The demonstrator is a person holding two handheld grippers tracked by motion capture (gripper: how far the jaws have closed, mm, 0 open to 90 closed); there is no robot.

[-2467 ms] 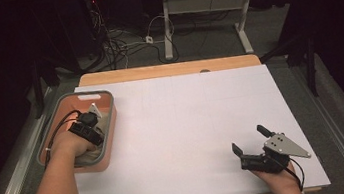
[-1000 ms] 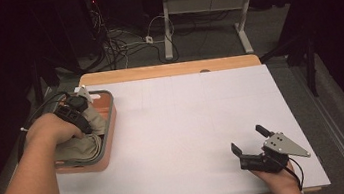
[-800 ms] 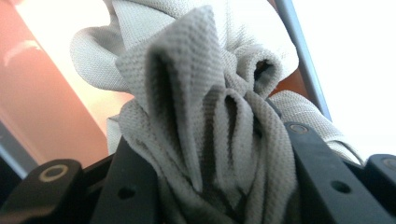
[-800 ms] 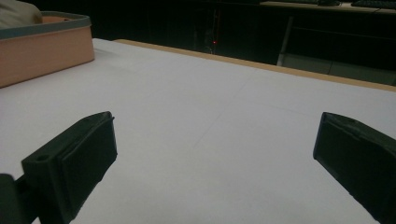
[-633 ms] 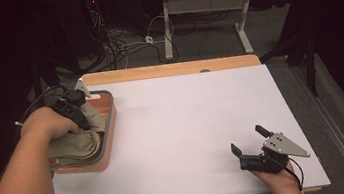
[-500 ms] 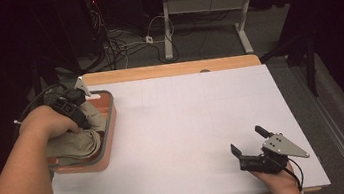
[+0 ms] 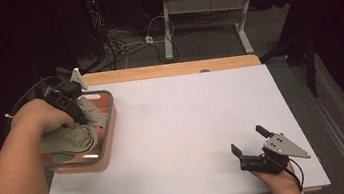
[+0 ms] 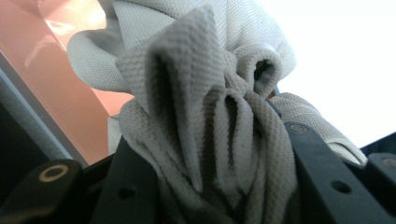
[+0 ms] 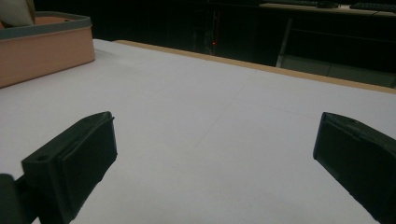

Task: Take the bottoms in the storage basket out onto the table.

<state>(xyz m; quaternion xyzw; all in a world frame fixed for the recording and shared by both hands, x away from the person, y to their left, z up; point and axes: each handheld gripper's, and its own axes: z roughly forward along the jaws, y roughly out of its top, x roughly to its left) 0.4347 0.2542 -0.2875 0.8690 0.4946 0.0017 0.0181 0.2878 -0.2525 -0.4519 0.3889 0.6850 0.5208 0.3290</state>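
My left gripper (image 8: 205, 196) clamped on bunched grey cloth (image 8: 210, 116) over basket (image 7: 107, 136), tabletop's left edge; fingertips buried. Right gripper (image 7: 249, 142) fingers apart, near-right corner.

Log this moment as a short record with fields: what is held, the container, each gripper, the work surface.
held item: grey cloth, bunched between the jaws of the left gripper
container: orange bin with a grey rim, at the left edge of the white table; part of the cloth lies inside it
left gripper: shut on the cloth, above the bin
right gripper: open, nothing between its jaws, low over the table near its front right corner
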